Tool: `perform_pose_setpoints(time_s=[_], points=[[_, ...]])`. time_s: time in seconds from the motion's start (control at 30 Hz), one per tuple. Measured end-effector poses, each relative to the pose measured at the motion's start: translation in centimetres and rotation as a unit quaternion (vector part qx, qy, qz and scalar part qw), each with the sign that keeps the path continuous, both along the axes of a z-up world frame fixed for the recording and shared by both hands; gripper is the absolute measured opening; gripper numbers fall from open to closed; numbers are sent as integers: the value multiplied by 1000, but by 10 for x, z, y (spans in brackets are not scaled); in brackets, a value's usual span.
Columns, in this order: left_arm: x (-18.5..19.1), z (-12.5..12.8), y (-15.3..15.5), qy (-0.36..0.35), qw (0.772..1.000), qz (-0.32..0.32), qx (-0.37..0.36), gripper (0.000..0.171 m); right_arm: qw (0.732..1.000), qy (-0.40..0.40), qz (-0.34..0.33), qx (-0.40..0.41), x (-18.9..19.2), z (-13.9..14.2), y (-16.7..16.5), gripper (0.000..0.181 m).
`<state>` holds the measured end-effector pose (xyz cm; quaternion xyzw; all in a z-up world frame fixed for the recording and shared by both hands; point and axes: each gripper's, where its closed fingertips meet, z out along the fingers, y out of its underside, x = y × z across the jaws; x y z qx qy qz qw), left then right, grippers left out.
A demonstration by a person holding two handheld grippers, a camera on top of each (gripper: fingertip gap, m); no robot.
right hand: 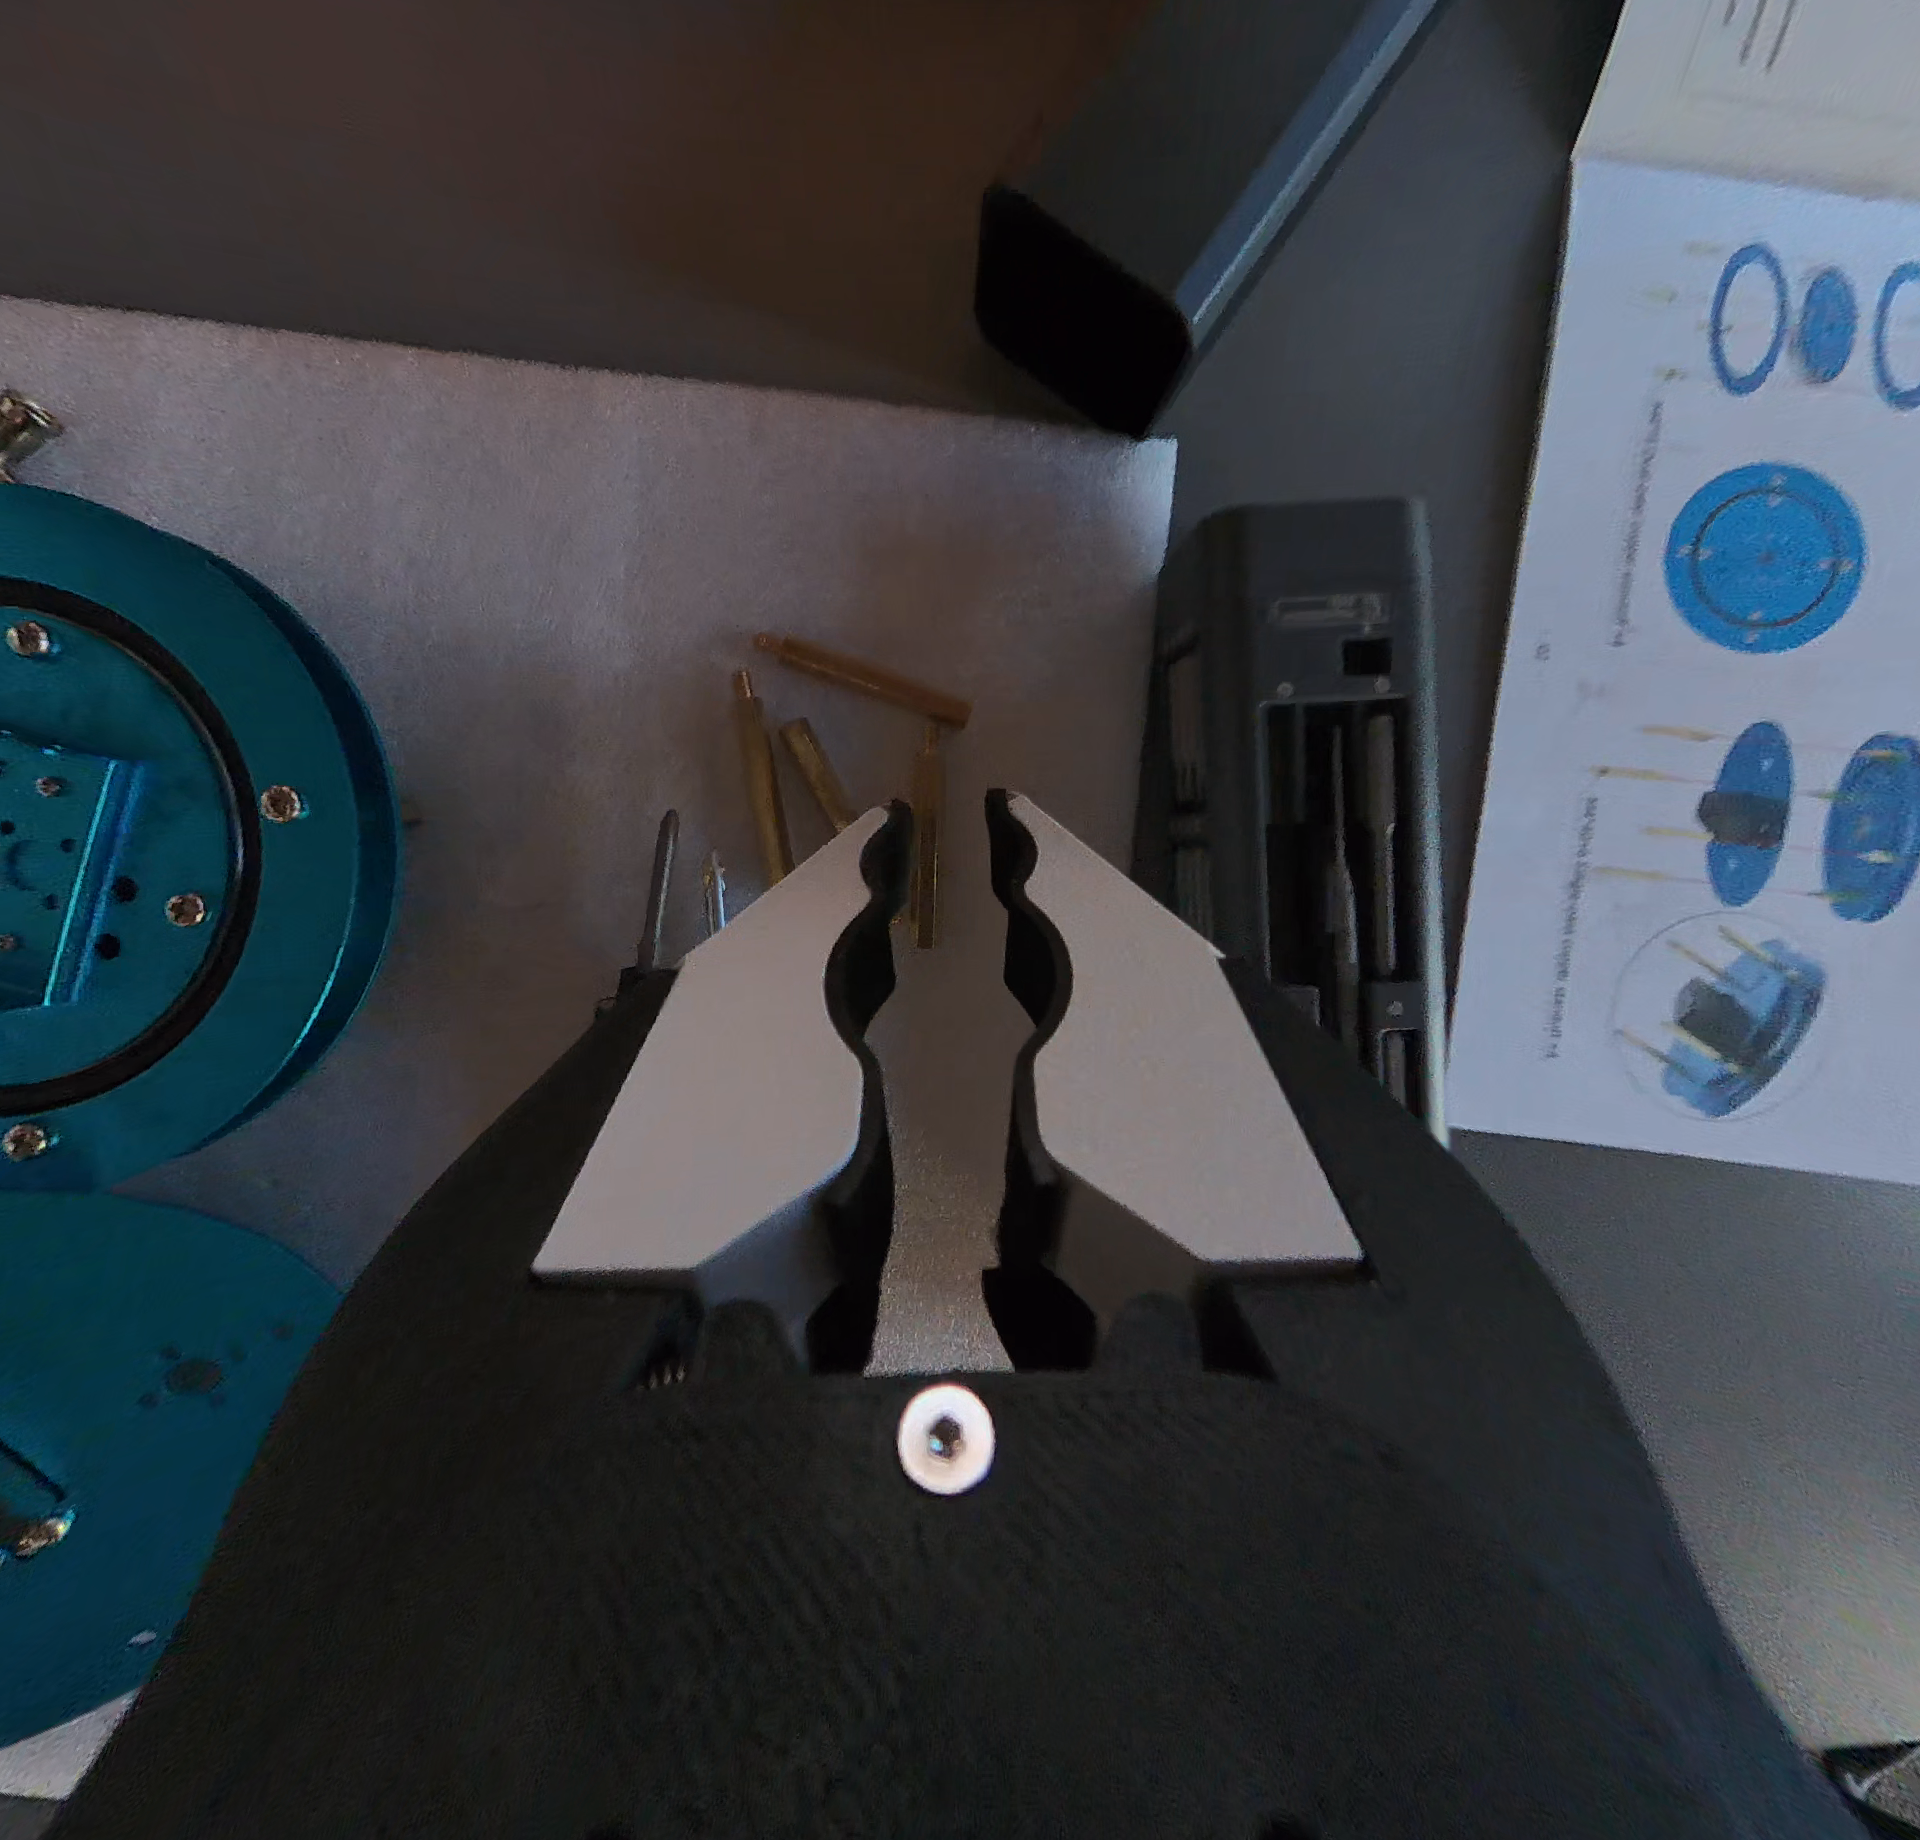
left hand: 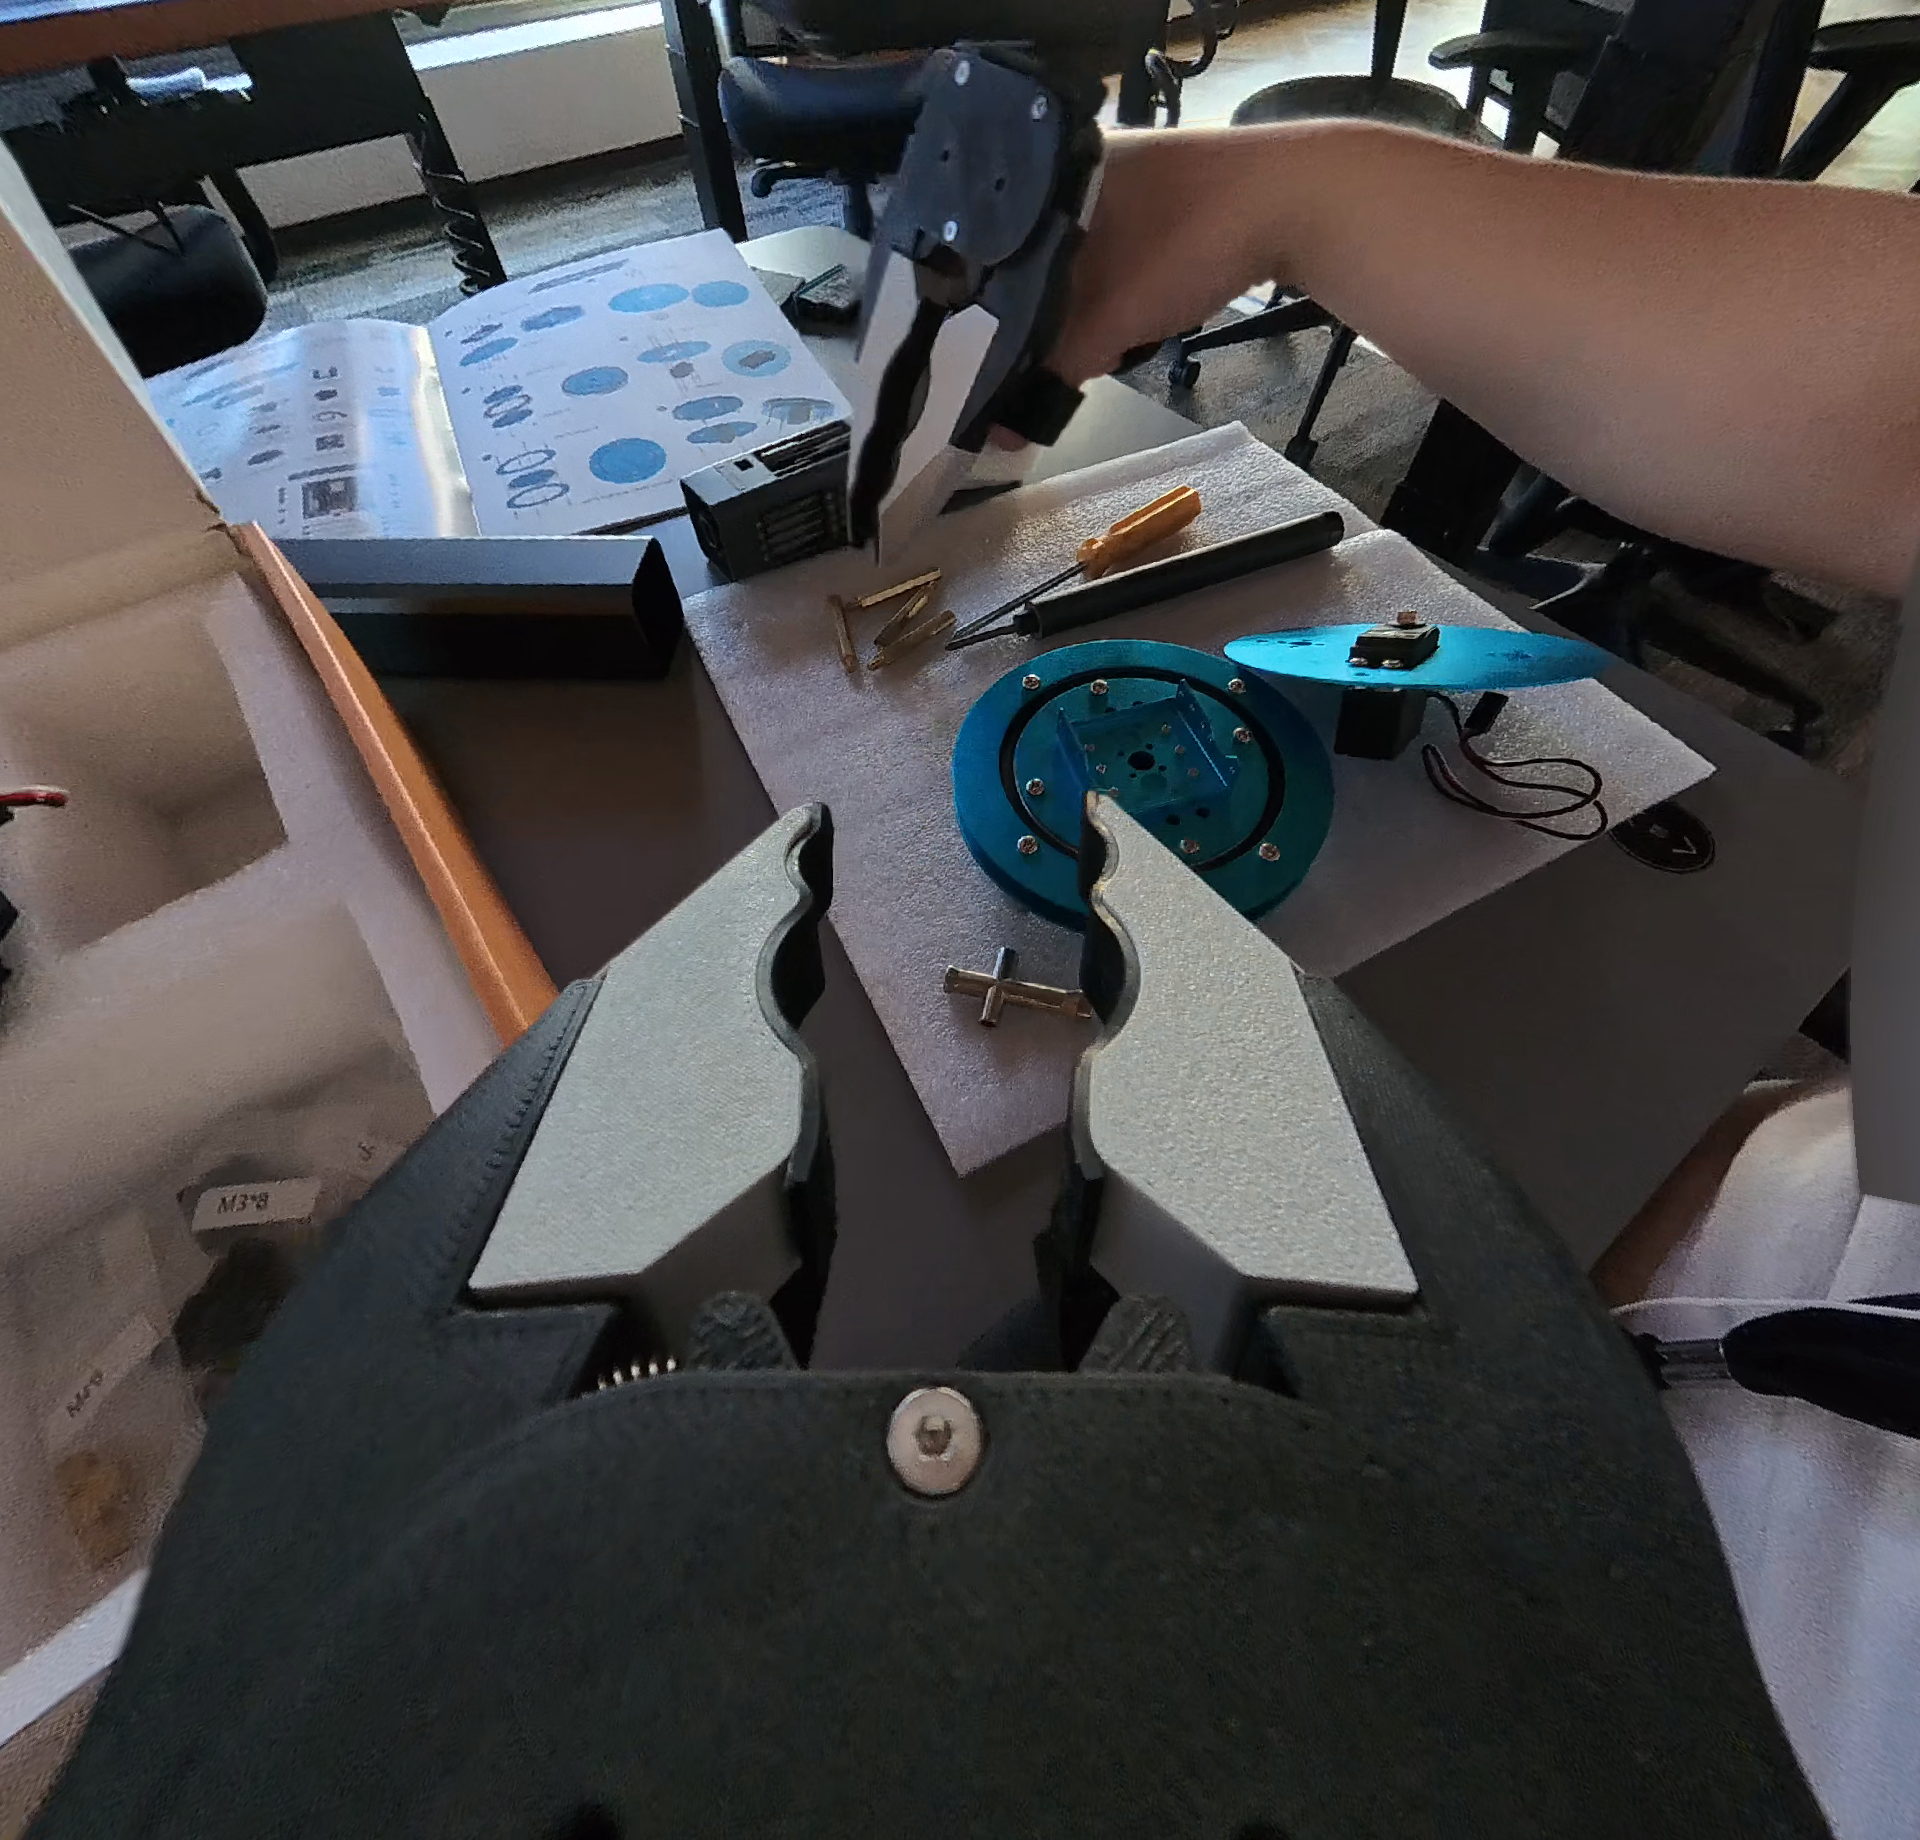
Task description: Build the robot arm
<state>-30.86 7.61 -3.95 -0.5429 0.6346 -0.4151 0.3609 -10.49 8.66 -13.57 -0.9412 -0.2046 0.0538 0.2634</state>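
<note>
Your right gripper [right hand: 945,803], jaws spread slightly, hovers over four brass standoffs [right hand: 831,751] on the foam mat [right hand: 520,502], one standoff between the tips, not pinched. Your left gripper [left hand: 951,824] is spread wide, empty, near one cross key [left hand: 1008,990] and two blue discs [left hand: 1132,782]. Two screwdrivers [left hand: 1143,569] lie beyond.

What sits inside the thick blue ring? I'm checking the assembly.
Inside the blue ring sits a square blue bracket with holes, on a screwed inner disc. The left gripper covers the disc's near edge; anything beneath stays unseen.
</note>
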Motion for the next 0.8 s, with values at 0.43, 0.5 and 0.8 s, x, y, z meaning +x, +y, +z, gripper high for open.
perform_pose_setpoints(time_s=[0.43, 0.5, 0.8], points=[[-3, -13, -1, 23, 1000, 9, -17, 45, 998, -41, -22, 48, 0, 0, -8, 6], [-6, -16, -3, 25, 999, 3, -32, 44, 993, -41, -40, 102, -4, 21, -15, 6], [-6, -9, -48, 6, 991, -97, -93, 37, 935, 10, -136, 328, -66, 121, -103, 5]])
